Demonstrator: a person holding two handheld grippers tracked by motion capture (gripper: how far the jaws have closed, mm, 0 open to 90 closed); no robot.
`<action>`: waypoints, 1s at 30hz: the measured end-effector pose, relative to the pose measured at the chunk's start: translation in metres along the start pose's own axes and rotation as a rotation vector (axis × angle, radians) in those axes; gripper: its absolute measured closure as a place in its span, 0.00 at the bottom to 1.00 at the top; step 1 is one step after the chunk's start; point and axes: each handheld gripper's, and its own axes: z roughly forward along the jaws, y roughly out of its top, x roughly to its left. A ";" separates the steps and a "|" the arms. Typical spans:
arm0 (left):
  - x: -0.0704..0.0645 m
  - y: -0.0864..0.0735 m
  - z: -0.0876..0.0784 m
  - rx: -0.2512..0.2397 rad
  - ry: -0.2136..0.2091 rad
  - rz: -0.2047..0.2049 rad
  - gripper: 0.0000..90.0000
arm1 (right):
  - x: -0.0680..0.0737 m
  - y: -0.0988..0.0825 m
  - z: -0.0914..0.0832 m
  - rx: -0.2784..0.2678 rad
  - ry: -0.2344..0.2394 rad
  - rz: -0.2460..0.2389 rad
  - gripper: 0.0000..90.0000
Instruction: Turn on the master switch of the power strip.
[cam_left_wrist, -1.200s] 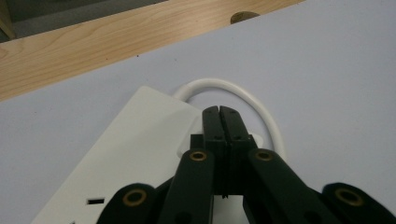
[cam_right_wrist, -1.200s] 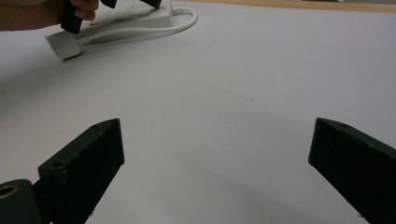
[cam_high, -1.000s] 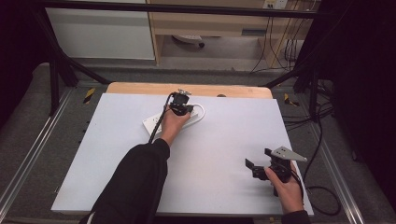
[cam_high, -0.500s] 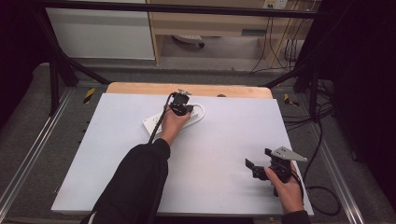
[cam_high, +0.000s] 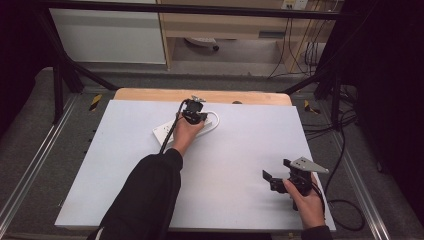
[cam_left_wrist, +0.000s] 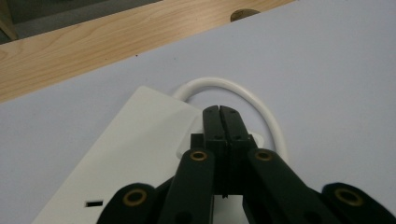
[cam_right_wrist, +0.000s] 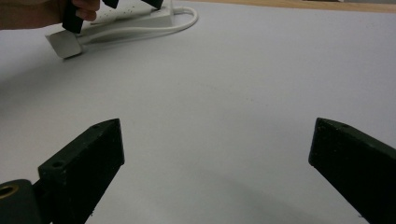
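The left tongs (cam_left_wrist: 218, 112) are squeezed tight together, tips pressing down on the white power strip (cam_left_wrist: 140, 154) at the far side of the surface (cam_high: 240, 150), maybe to push something there. The right tongs (cam_right_wrist: 215, 172) wait wide apart, holding nothing.

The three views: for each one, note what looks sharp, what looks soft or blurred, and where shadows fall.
High view: even light, dark surroundings, table slightly soft. Left gripper view: the closed left gripper is sharp, as is the power strip below it; the wooden edge is softer. Right gripper view: the near black fingers are blurred, and a soft shadow lies on the sheet between them.
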 end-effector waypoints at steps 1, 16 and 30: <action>0.000 0.000 0.000 0.001 0.000 0.000 1.00 | 0.000 0.000 0.000 0.000 0.000 0.000 0.04; -0.001 0.000 0.001 0.011 0.007 0.009 1.00 | 0.000 0.000 0.000 0.001 -0.001 -0.002 0.04; -0.005 0.002 0.002 0.025 0.034 0.035 1.00 | 0.001 0.000 0.000 0.004 0.001 -0.001 0.04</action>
